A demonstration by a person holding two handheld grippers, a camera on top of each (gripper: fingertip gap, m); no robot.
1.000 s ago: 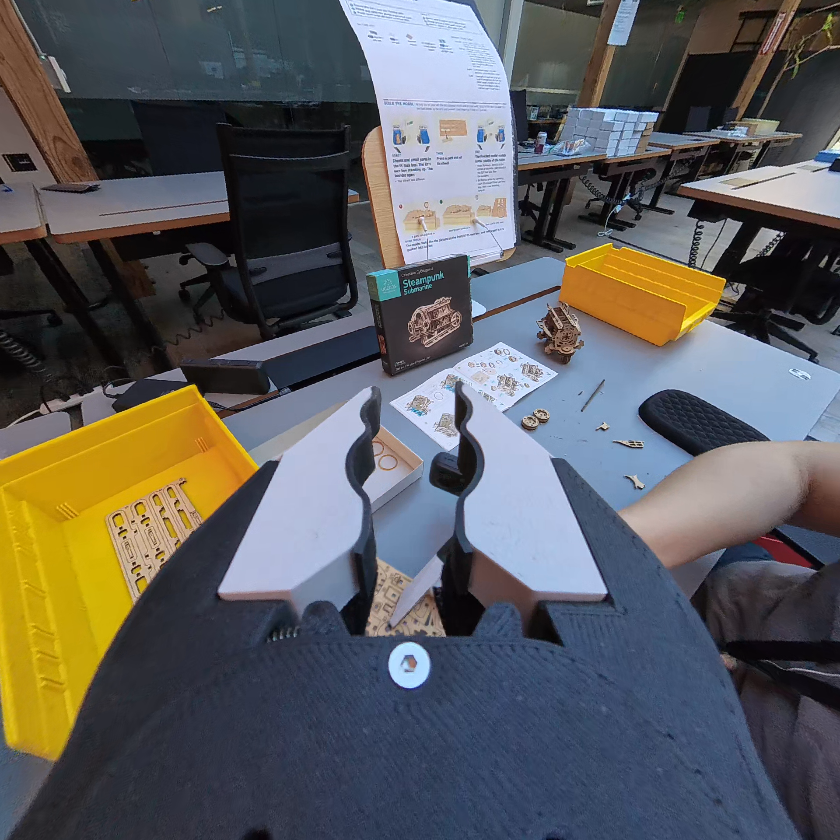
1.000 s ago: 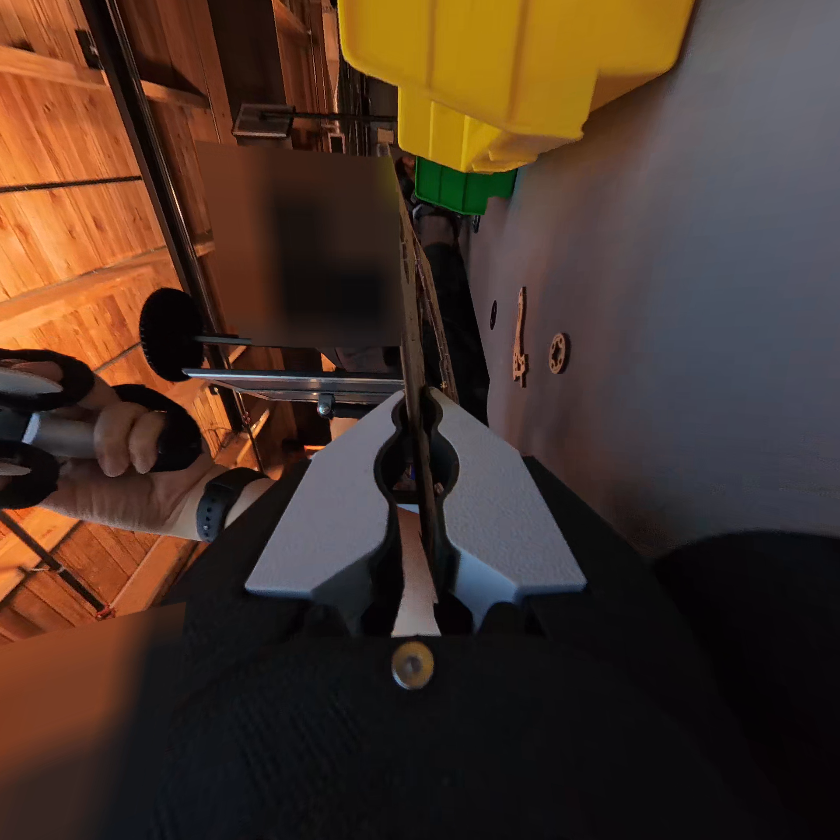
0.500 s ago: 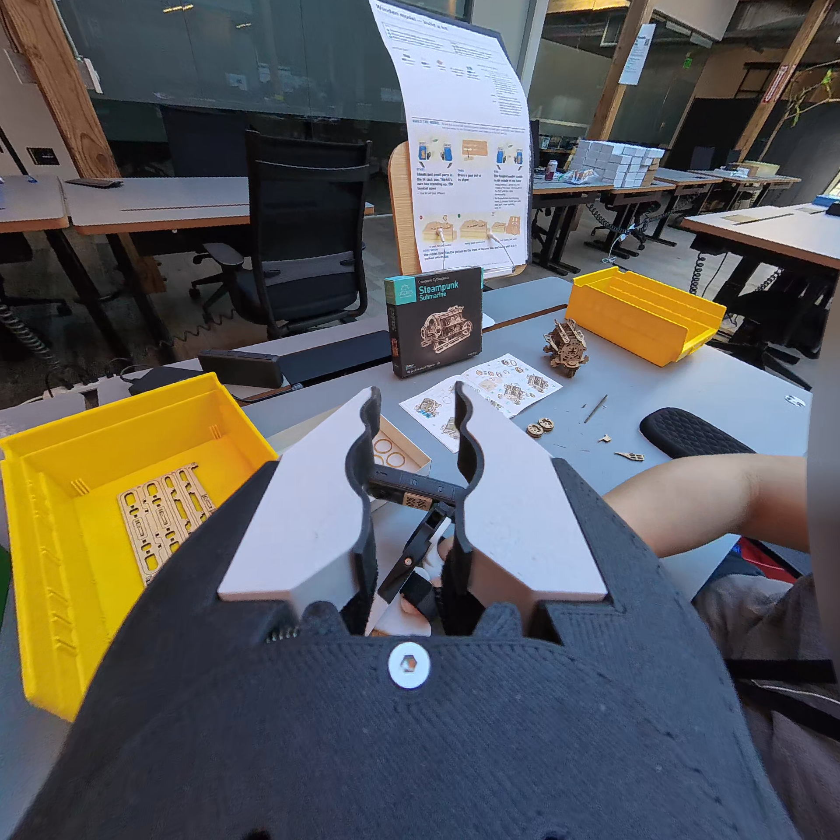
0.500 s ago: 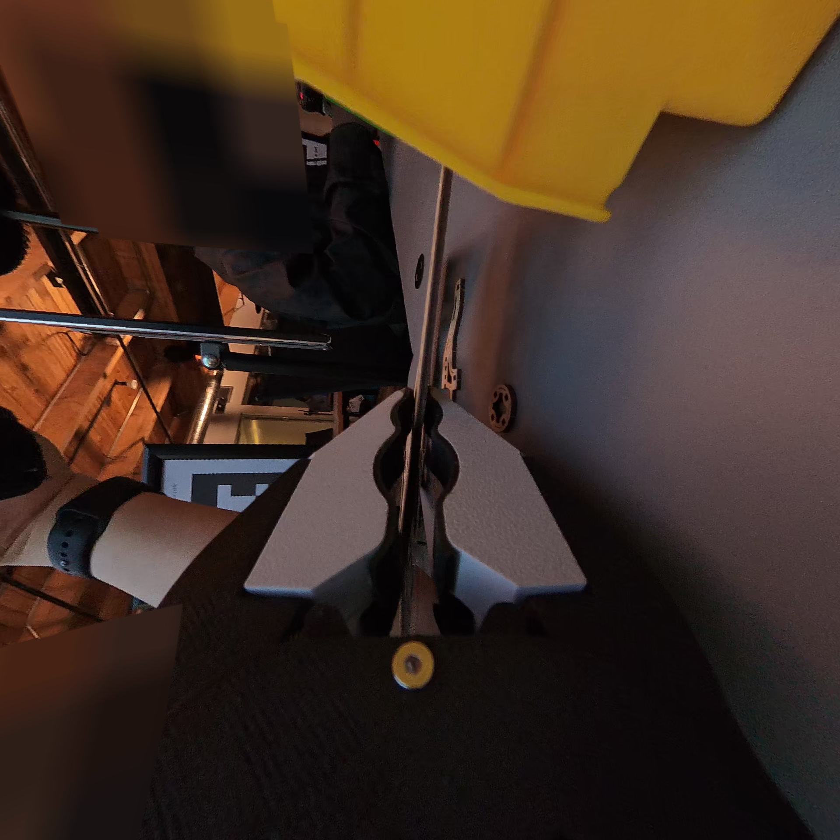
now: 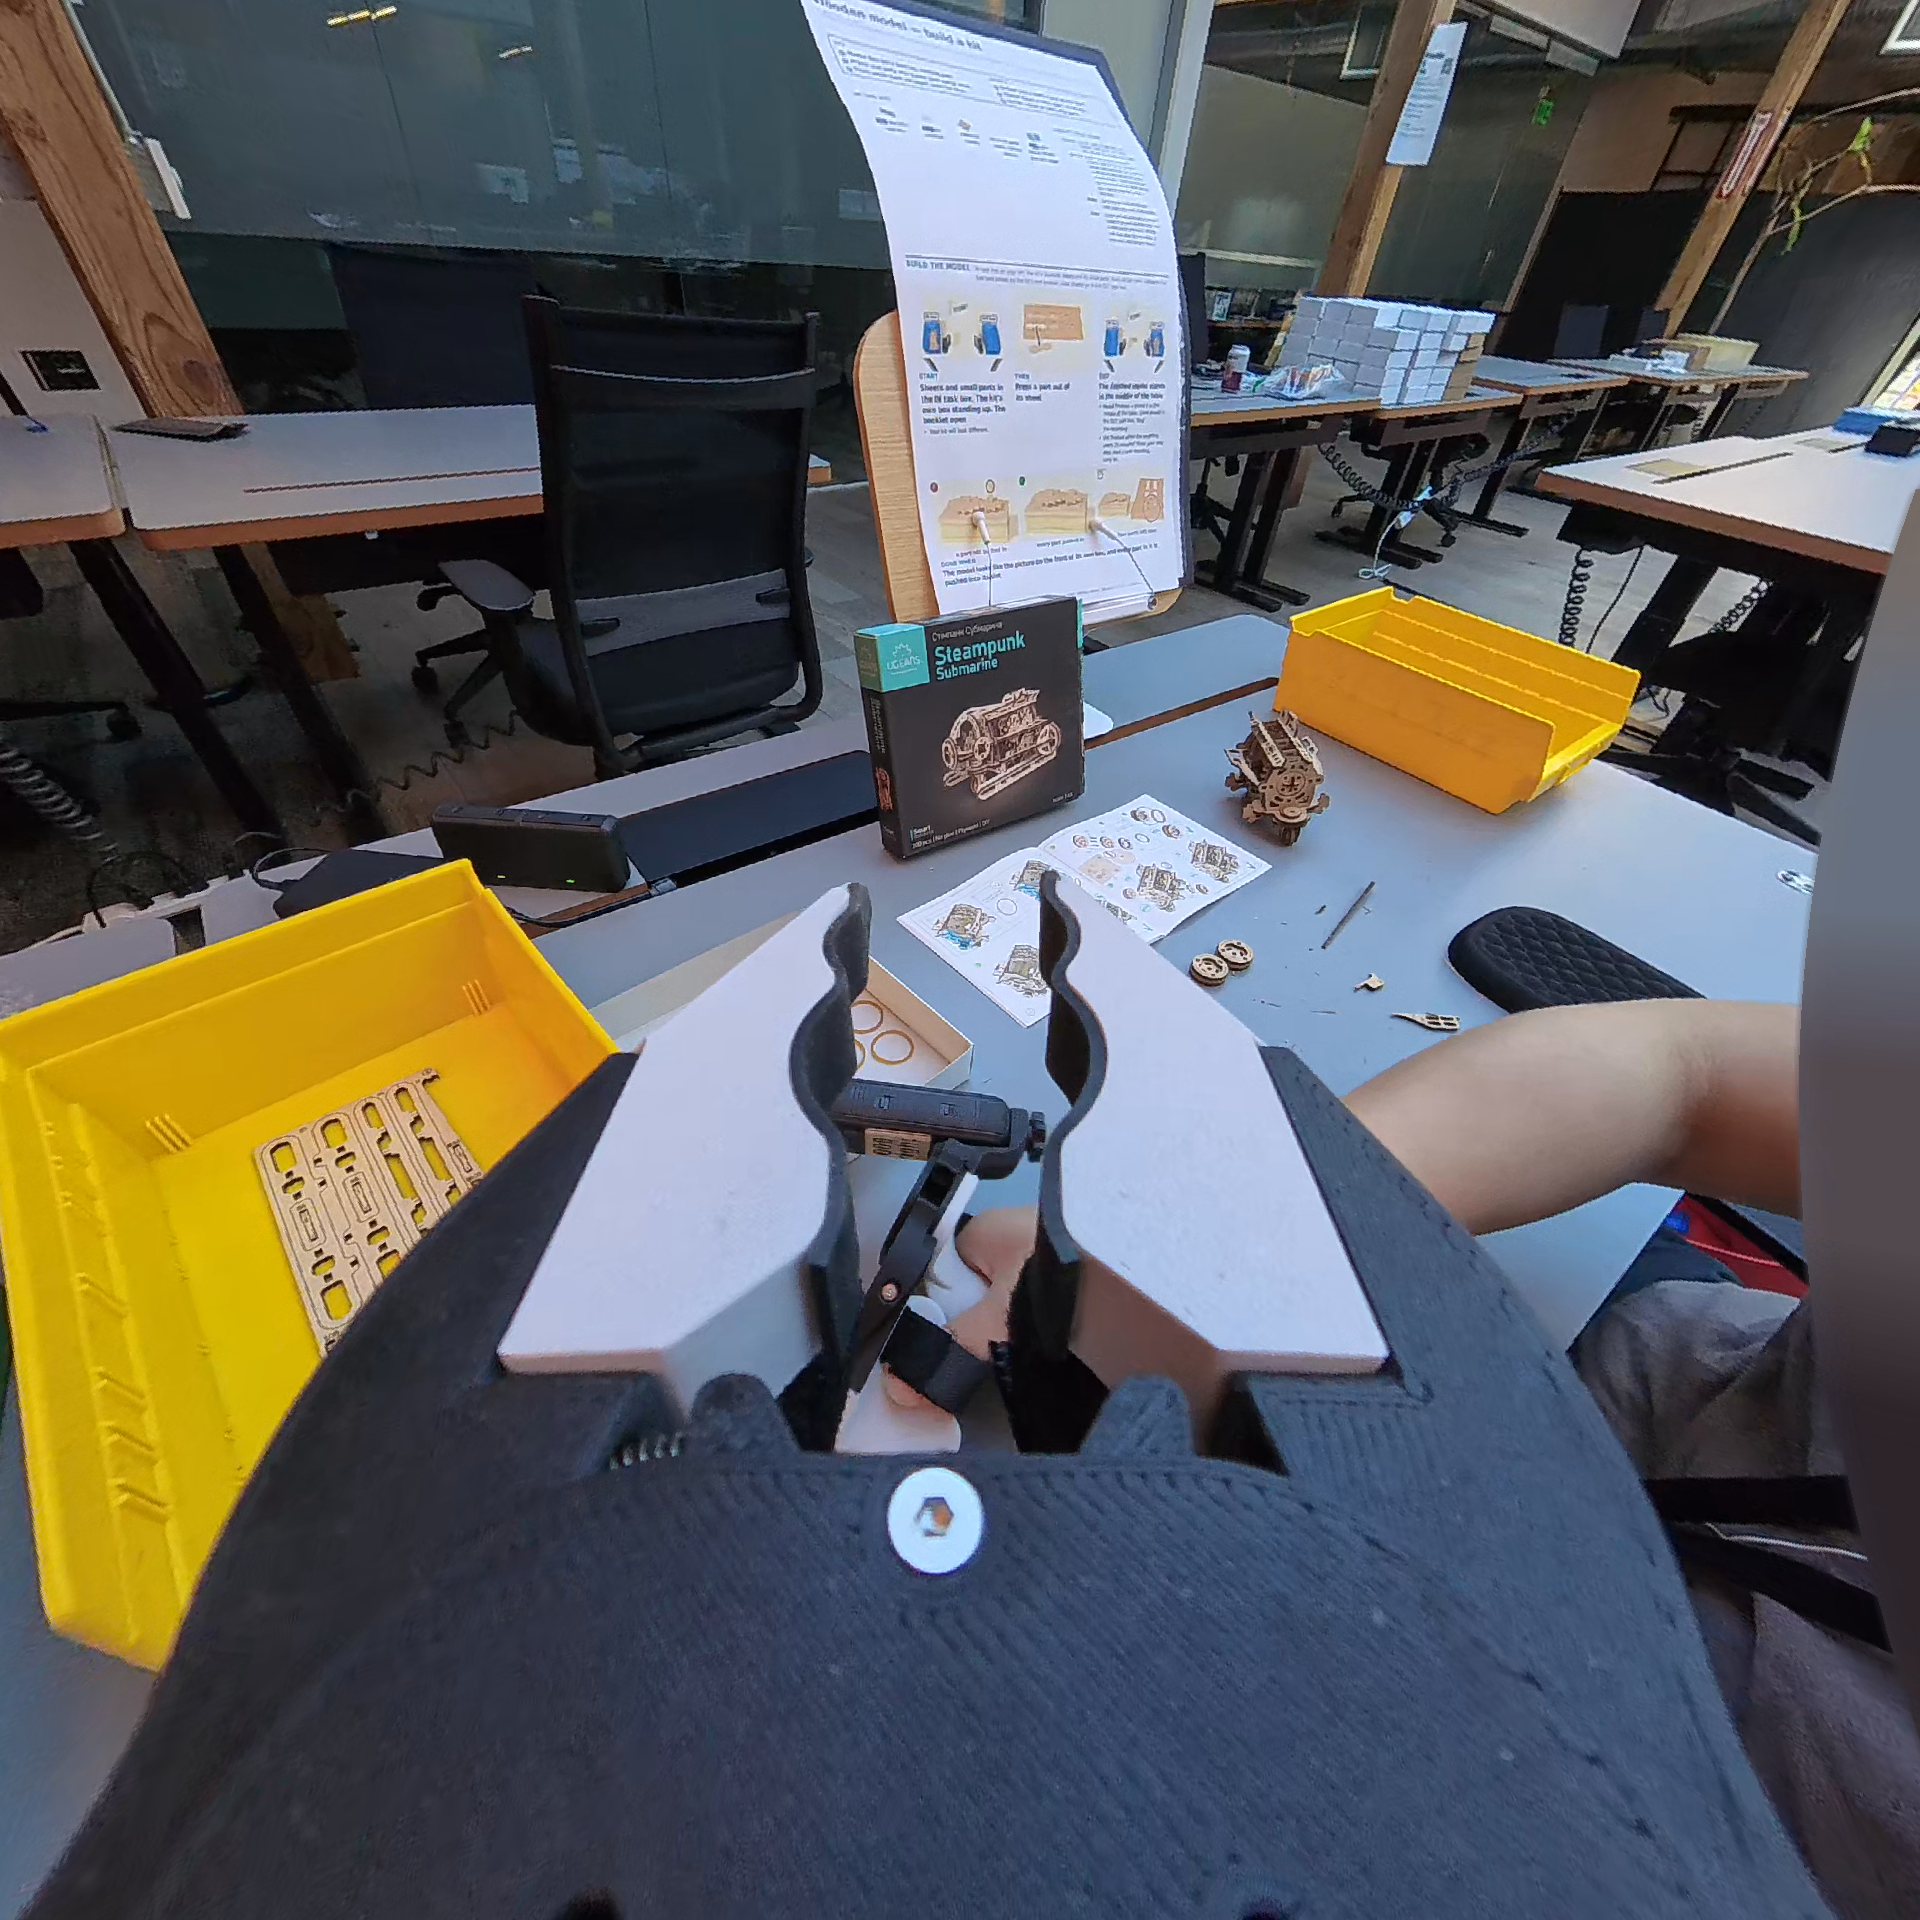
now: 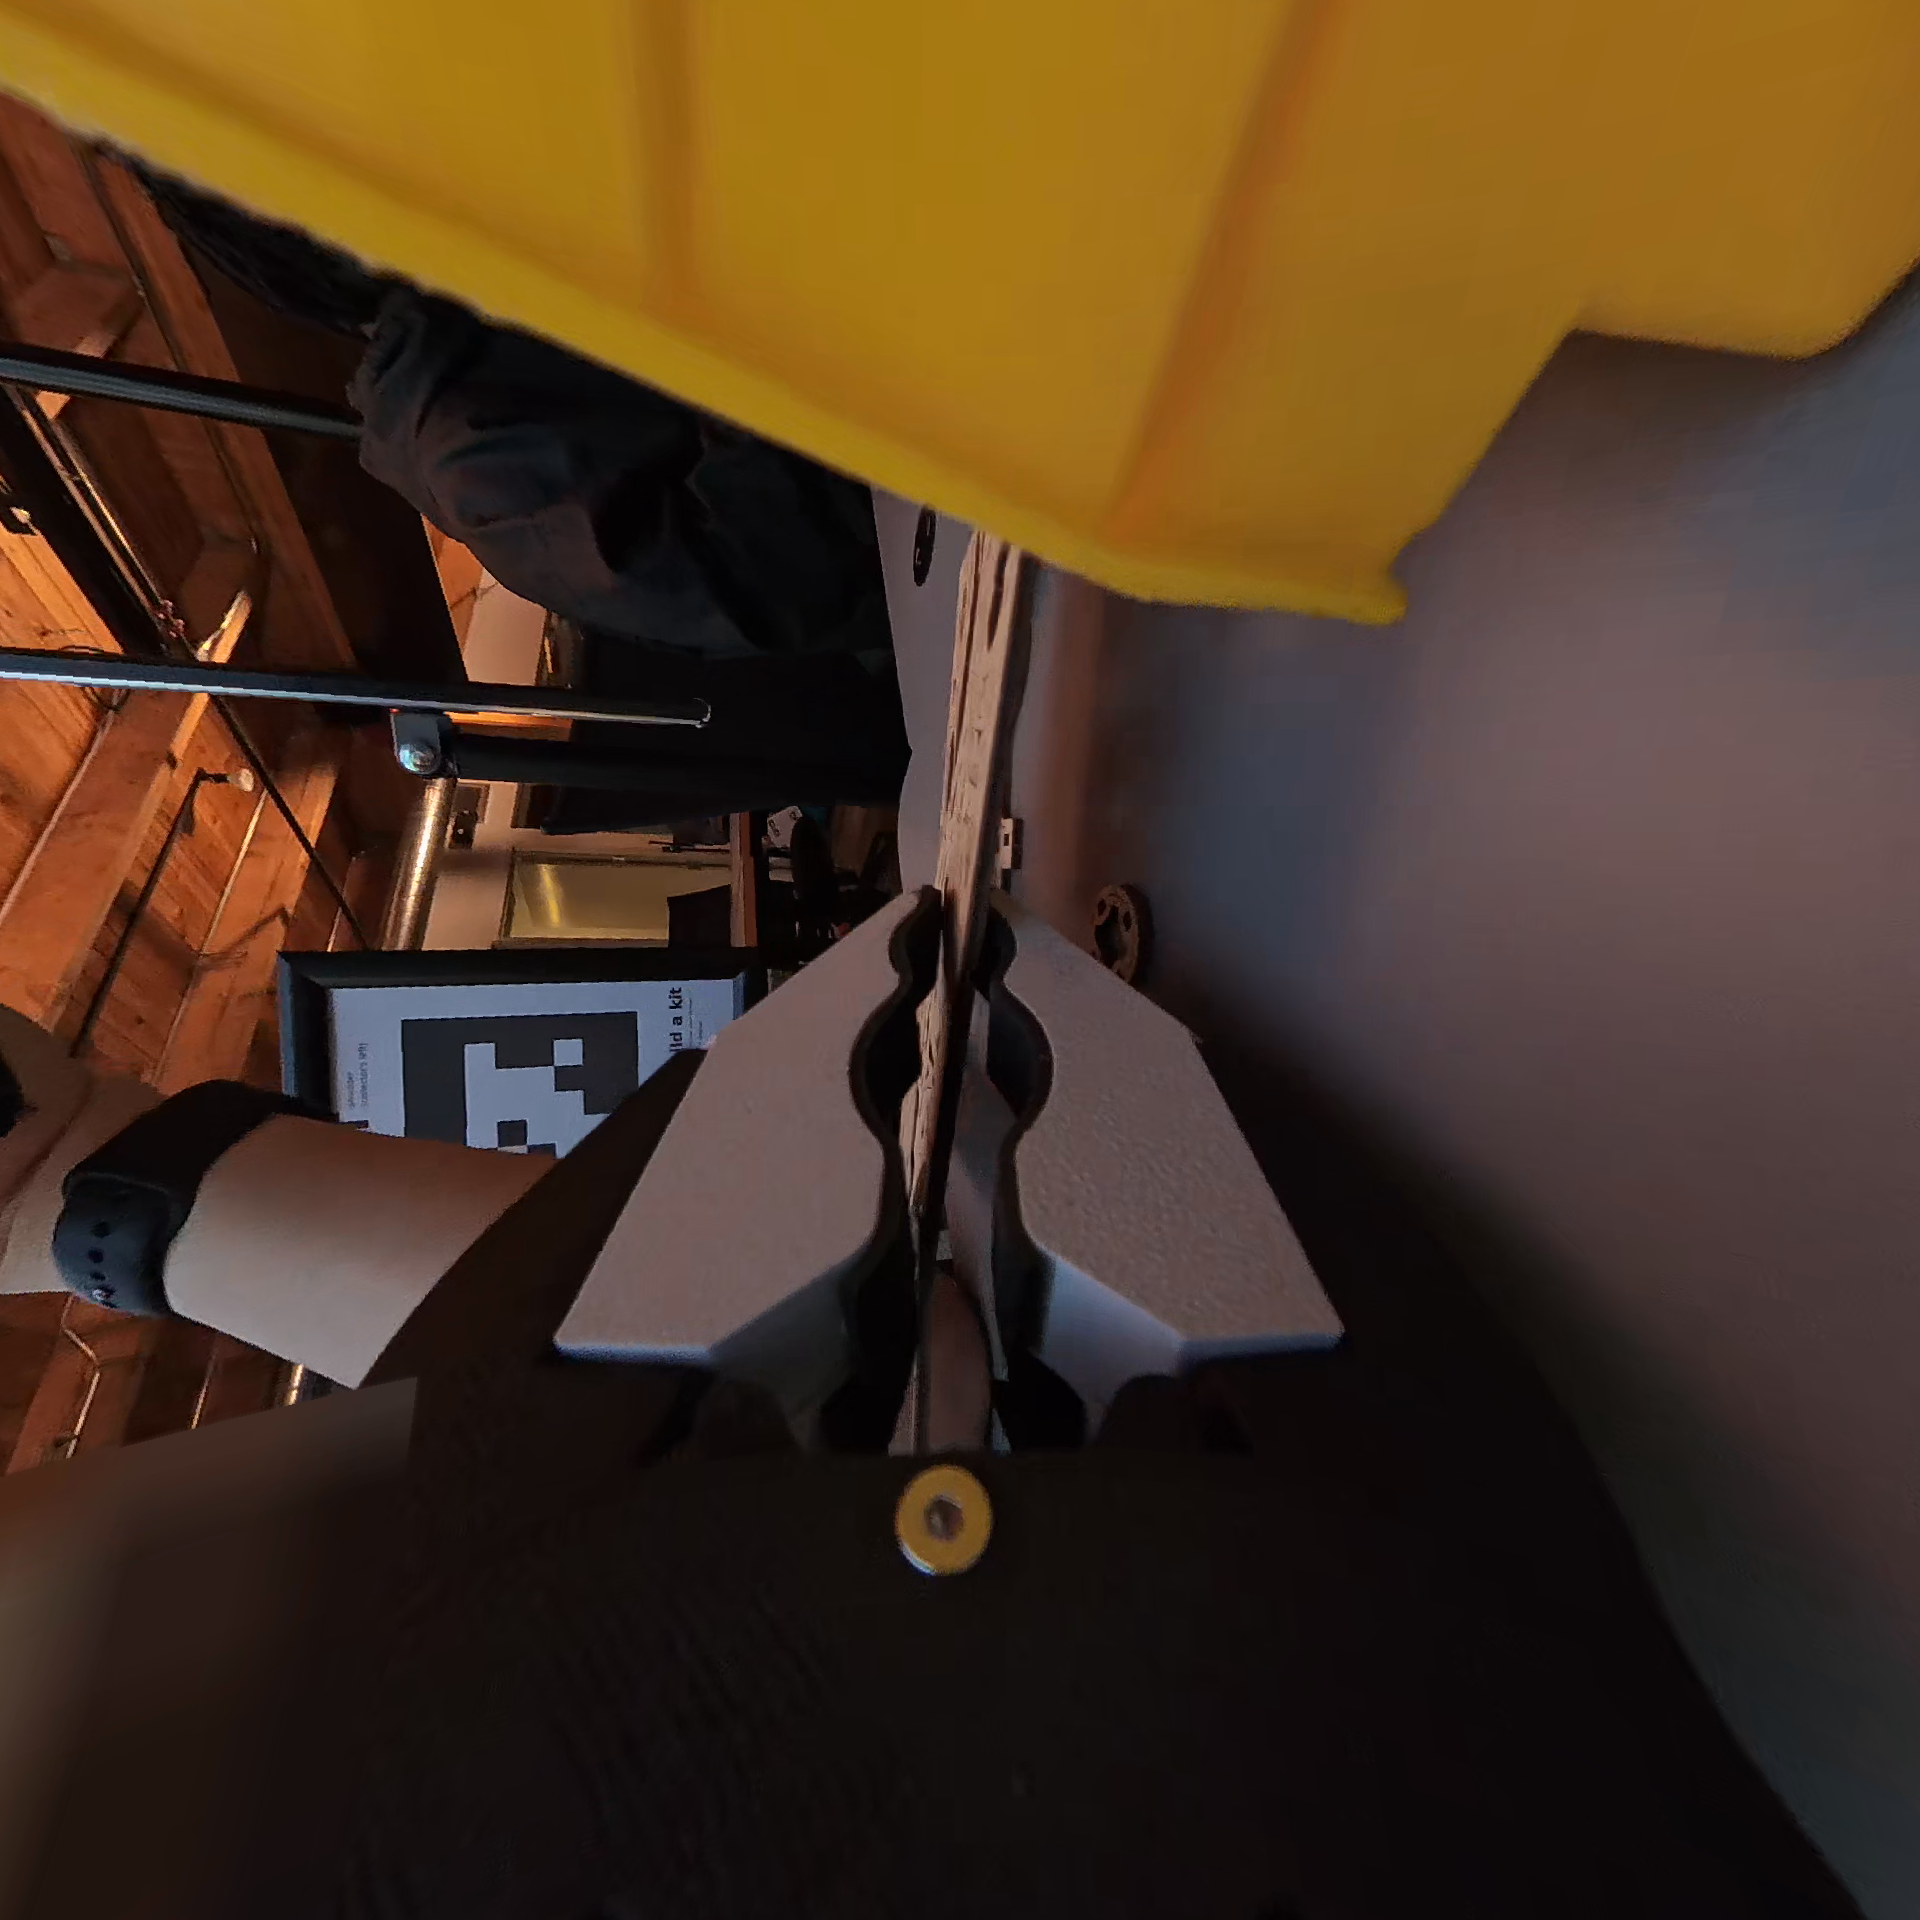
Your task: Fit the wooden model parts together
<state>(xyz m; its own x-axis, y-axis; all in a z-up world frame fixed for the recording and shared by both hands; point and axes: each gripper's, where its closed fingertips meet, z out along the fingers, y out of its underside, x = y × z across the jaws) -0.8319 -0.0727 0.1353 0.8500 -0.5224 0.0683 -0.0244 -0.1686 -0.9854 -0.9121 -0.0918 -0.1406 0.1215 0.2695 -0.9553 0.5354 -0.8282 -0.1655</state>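
Left wrist view, nearest: left gripper (image 5: 951, 914) released, jaws apart with nothing between, same gap as a second ago. Through the gap, low centre: a hand (image 5: 987, 1273) on a black handle, where a corner of wooden sheet showed a second ago. Sheet gone from this view now.

Right wrist view, nearest: right gripper (image 6: 951, 920) clenched on the wooden sheet (image 6: 982, 717), seen edge-on, running up from the jaws to frame centre. Grip unchanged over the last second. Yellow bin (image 6: 935, 260) swollen from a patch at the top to the whole upper third, blurred. Likely means the sheet is being carried to a bin, not fitted to anything. No joining step under way. Probably the bin at the left of the left view, but not certain, view rolled sideways.

Mid-distance, left view: yellow bin at left (image 5: 125, 1143) holding another wooden sheet (image 5: 353, 1195); small white box (image 5: 920, 1055) with rings inside; booklet (image 5: 1132, 878); two gears (image 5: 1221, 961); loose wood bits (image 5: 1425, 1020); forearm (image 5: 1558, 1112) crossing at the right.

Further: part-built model (image 5: 1276, 774) standing alone on the table, well apart from both grippers; kit box (image 5: 977, 727); second yellow bin (image 5: 1455, 707) at upper right.

Hard to read: sheet's face and cut-outs hidden edge-on; top end cut off behind the bin. One gear (image 6: 1120, 925) on the table just beside the right fingertips, touching or not unclear. Right edge of the left view covered by a grey blur.
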